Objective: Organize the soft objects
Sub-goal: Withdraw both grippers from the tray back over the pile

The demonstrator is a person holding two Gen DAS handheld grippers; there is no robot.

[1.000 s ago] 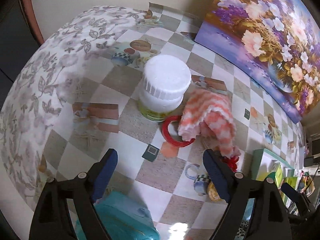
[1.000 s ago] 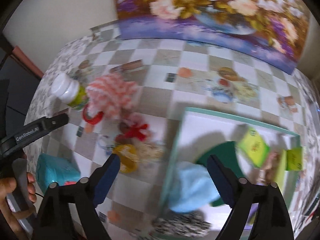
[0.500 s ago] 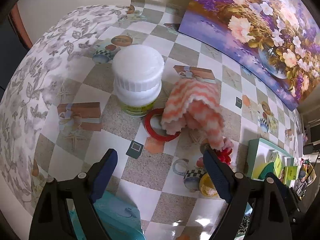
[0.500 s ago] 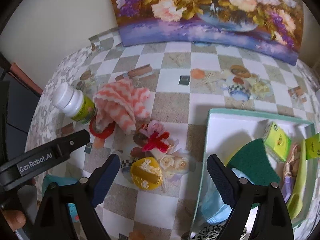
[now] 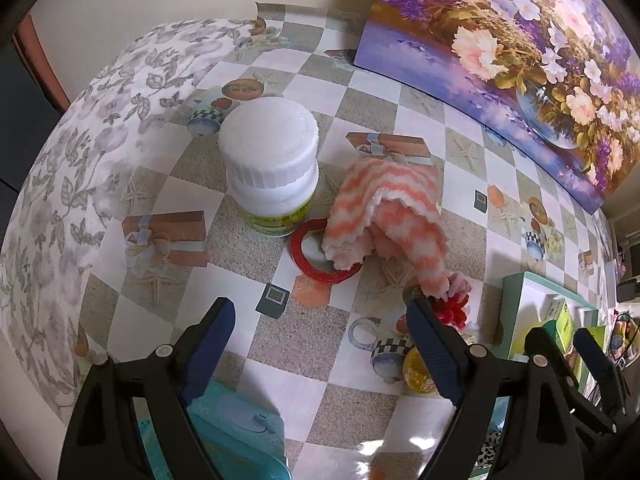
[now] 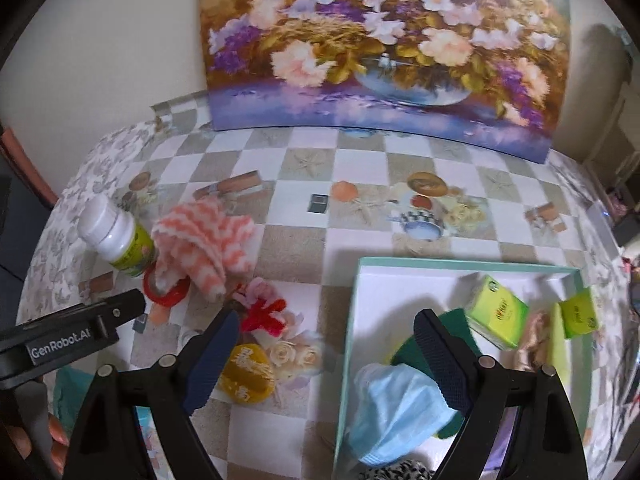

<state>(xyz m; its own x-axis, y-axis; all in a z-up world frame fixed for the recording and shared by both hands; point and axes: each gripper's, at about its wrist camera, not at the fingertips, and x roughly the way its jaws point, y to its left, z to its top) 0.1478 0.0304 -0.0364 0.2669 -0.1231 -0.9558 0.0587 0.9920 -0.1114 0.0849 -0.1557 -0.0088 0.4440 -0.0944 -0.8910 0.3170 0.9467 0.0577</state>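
Observation:
An orange-and-white striped cloth [image 5: 388,216] [image 6: 204,240] lies crumpled on the checked tablecloth, partly over a red ring [image 5: 316,256]. A pink-and-red fluffy piece [image 6: 264,308] [image 5: 454,304] lies beside it. My left gripper [image 5: 316,316] is open and empty, a little short of the cloth. My right gripper [image 6: 326,324] is open and empty, over the left rim of a white tray [image 6: 400,268]. The tray holds a blue face mask [image 6: 396,404], a green sponge [image 6: 452,320] and green packets [image 6: 496,312].
A white-capped bottle [image 5: 272,168] [image 6: 116,236] stands left of the cloth. A yellow round object [image 6: 248,372] lies near the right gripper. A teal object [image 5: 236,432] sits under the left gripper. A flower painting [image 6: 380,52] leans on the back wall.
The left gripper has drawn back from the bottle and cloth, which look farther off. The right gripper has swung up and back; the tray now sits lower right in its view.

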